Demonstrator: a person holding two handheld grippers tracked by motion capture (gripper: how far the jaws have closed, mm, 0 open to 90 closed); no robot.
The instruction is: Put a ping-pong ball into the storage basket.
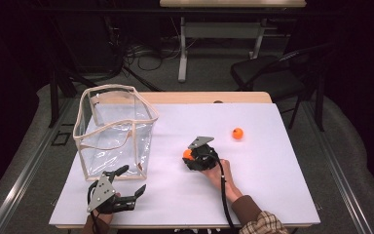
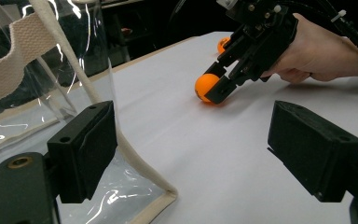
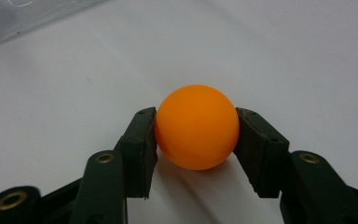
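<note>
Near the middle of the high view, the right hand-held gripper [image 1: 191, 157] rests low on the white counter [image 1: 253, 185] with an orange ball [image 1: 188, 154] clamped at its tip. A hand [image 1: 217, 171] grips it from the lower right, a cable trailing down along the sleeve. A second ball [image 1: 237, 133] lies up and right of it, well apart, on bare counter. At the left stands a clear bag [image 1: 113, 130] with cream trim, open at the top. Below the bag, at the lower left of the frame, the left hand-held gripper [image 1: 132, 181] lies low over the counter with its jaws spread and nothing between them, its tips just beside the bag's lower right corner.

Left gripper view: its own two black jaws stand wide apart at the bottom of the frame, released. The bag's corner [image 2: 135, 163] rises between them, nearer the left jaw. At upper centre the right gripper holds the ball [image 2: 205, 87] on the counter, the hand [image 2: 317, 51] behind it; the second ball [image 2: 222, 44] peeks out farther back.

Right gripper view: the ball [image 3: 196, 126] sits at mid-frame, squeezed between the two pads [image 3: 142, 140], touching both, on the white surface. The bag's edge [image 3: 18, 21] shows at the upper left.
</note>
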